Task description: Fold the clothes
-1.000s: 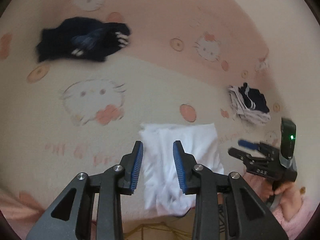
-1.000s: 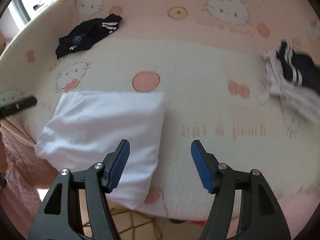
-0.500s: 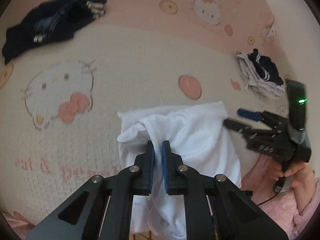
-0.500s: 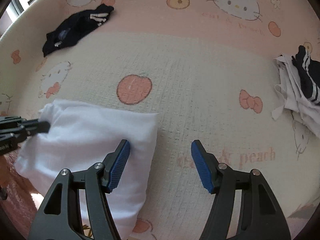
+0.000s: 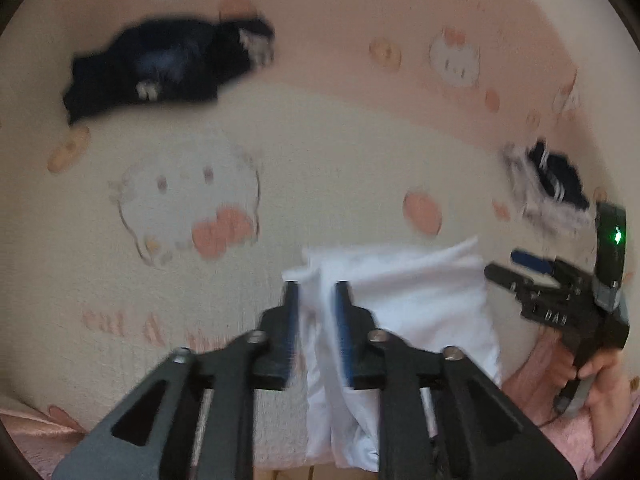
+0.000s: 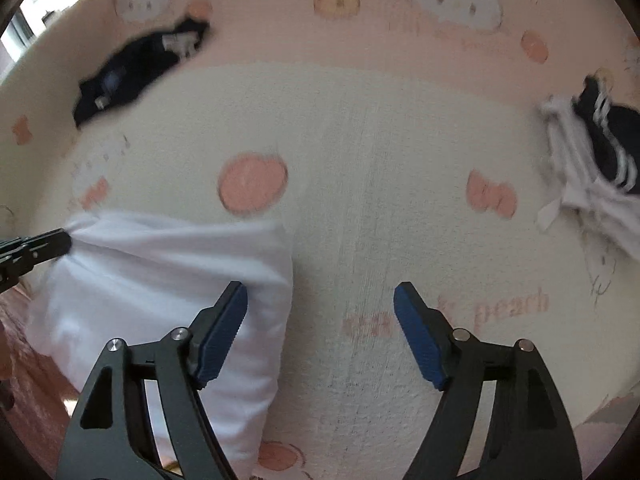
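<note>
White cloth (image 5: pixel 420 300) between left claw (image 5: pixel 316 320) jaws

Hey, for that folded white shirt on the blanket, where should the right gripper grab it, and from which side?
Probably the white shirt at its straight right-hand edge, near the far corner, coming in from the bare blanket side. That edge lies flat and free, close beside the right gripper, whose jaws are opening with nothing between them. The left gripper is at the opposite corner.
</note>
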Motion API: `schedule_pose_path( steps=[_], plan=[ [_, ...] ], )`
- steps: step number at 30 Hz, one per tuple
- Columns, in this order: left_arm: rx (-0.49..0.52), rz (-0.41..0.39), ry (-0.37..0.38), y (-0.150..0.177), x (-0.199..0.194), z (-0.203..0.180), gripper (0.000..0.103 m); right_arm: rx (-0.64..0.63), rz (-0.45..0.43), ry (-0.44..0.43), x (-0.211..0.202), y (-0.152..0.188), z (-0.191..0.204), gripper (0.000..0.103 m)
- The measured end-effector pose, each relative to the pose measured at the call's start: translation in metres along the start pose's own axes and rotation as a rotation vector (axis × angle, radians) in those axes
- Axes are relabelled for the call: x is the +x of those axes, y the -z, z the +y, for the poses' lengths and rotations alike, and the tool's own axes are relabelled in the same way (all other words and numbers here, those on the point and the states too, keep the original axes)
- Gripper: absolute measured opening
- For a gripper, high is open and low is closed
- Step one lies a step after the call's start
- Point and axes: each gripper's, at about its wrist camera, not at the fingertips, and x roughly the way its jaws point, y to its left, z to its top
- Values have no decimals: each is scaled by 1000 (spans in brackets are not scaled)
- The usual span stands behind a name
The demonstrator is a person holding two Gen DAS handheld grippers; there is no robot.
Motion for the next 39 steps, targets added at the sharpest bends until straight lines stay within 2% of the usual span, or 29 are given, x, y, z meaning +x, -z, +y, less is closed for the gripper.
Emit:
schedule_pose_path(
  steps=[2, 4, 6, 8, 10, 12, 14, 16, 19, 22, 26, 27, 29, 30, 33, 36, 39],
  plan=[
    [36, -30, 48, -2, -2, -12, 29, 17, -34, -22, -5, -3, 2, 77],
    [71, -9, 56, 0, 9, -24, 29, 32, -38, -40, -4, -2, 1, 77],
    [96, 47, 27, 4, 26, -29, 29, 46, -26, -50, 7, -3, 1, 77],
    [106, 73, -48, 9, 38, -29, 29, 51, 18, -16, 21, -2, -1, 76],
    [38, 50, -99, 10, 33, -15, 29, 54, 69, 29, 35, 0, -5, 72],
    [-87, 6, -113, 8, 18, 10, 29, 114, 85, 13, 37, 0, -18, 72],
    [-162, -24, -82, 8, 5, 25, 29, 180, 70, -2, 28, -2, -31, 72],
    [-187, -43, -8, 15, -7, 25, 29, 191, 39, -10, 16, -1, -34, 72],
    [-86, -5, 43, 35, -13, 5, 29, 165, 9, -51, -4, 10, -21, 72],
    [27, 53, 73, 58, -12, -21, 29, 112, 16, -86, -17, 27, 0, 72],
    [124, 87, 0, 79, -8, -36, 29, 47, 30, -101, -19, 54, 30, 72],
    [124, 94, -23, 82, -8, -33, 30, 37, 41, -95, -18, 60, 32, 72],
    [112, 96, -58, 86, -9, -24, 42, 22, 72, -69, -13, 74, 32, 72],
    [109, 93, -75, 87, -10, -21, 44, 19, 81, -57, -11, 77, 30, 72],
    [108, 95, -94, 85, -10, -15, 45, 17, 99, -23, -3, 80, 19, 73],
    [58, 91, -86, 84, -16, -5, 45, 82, 107, -29, -4, 80, 2, 73],
    [19, 74, -73, 81, -23, 2, 45, 87, 86, 48, -10, 86, -9, 73]
  ],
)
